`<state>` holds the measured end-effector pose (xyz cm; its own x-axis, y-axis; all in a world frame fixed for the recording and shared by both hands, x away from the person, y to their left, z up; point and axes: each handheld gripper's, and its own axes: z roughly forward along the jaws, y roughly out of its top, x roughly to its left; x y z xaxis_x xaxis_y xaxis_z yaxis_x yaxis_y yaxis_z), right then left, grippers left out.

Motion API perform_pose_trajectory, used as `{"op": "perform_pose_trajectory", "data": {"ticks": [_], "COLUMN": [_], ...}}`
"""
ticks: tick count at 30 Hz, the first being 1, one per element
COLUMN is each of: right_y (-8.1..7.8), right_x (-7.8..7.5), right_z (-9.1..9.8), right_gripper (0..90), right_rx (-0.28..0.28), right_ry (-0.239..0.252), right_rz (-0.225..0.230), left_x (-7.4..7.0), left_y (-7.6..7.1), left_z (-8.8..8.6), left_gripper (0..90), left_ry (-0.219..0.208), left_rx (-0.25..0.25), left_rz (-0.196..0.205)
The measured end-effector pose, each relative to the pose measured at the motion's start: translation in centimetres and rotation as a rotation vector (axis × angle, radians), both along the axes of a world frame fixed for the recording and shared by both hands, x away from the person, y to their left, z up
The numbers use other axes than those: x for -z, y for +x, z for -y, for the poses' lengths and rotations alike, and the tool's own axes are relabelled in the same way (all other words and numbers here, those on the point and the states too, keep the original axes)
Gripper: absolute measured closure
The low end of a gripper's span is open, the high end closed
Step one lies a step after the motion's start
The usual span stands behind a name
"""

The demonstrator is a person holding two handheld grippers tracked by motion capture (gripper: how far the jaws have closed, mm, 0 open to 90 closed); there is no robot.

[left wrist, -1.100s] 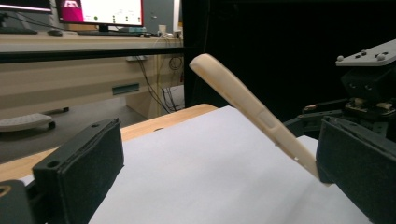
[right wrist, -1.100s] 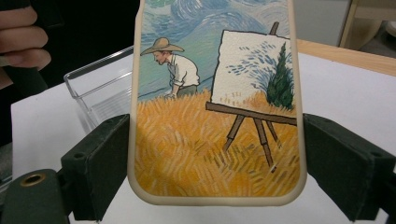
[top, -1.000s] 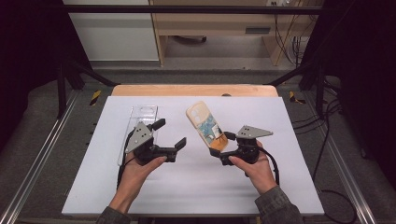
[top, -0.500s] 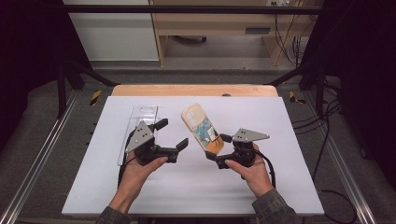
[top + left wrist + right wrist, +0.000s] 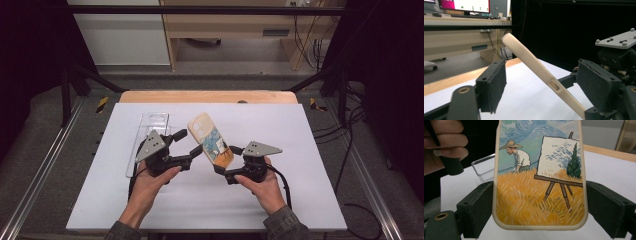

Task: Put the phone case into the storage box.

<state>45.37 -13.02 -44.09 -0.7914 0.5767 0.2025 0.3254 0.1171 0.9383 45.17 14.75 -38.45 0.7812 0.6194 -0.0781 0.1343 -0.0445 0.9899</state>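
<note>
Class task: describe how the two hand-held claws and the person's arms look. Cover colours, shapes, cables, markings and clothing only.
Both claws, left claw and right claw, are black, each topped by a grey three-cornered plate dotted with small studs. The fingers are flat blocks faced with dark padding, bolted to black arms with a brass-coloured ring. A black cable trails from the right one. Dark mottled sleeves cover the forearms.

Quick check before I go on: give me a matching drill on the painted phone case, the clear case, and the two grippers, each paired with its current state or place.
Things:
1. painted phone case
2. clear case
3. left gripper
4. right gripper

States:
A. jaws apart, not pressing on anything
B. lying flat on the table
C. clamped on the lower end of a case
D. held tilted, top end raised off the table

Pairs: 1-D, 2-B, 3-A, 4-C
</note>
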Motion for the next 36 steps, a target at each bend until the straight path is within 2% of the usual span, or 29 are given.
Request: {"op": "perform_pose_trajectory", "data": {"ticks": [6,9,15,24,32,36], "right_y": [-0.1,-0.1,-0.1,-0.1,0.0,0.0], "right_x": [0.5,0.8,1.1,1.2,1.3,1.4], "right_z": [-0.7,-1.0,-1.2,-1.5,-1.6,-1.7], "right_gripper": [12.0,12.0,12.0,11.9,11.9,11.9], "right_rx": [-0.011,-0.016,-0.022,-0.031,-0.042,-0.053], "right_ry": [0.016,0.031,0.046,0.061,0.074,0.083], "right_rz": [-0.012,-0.019,-0.033,-0.040,-0.048,-0.059], "left_x": [0.2,0.2,0.5,0.6,0.7,0.7], "left_y": [0.2,0.2,0.4,0.6,0.8,0.8], "left_z": [-0.3,-0.6,-1.2,-1.7,-1.9,-1.9], "left_gripper": [39.7,45.1,52.6,60.5,64.3,64.5], "left_ry": [-0.033,-0.036,-0.067,-0.092,-0.120,-0.120], "left_rx": [0.027,0.024,0.021,0.030,0.037,0.040], "left_rz": [-0.024,-0.033,-0.053,-0.081,-0.101,-0.106]}}
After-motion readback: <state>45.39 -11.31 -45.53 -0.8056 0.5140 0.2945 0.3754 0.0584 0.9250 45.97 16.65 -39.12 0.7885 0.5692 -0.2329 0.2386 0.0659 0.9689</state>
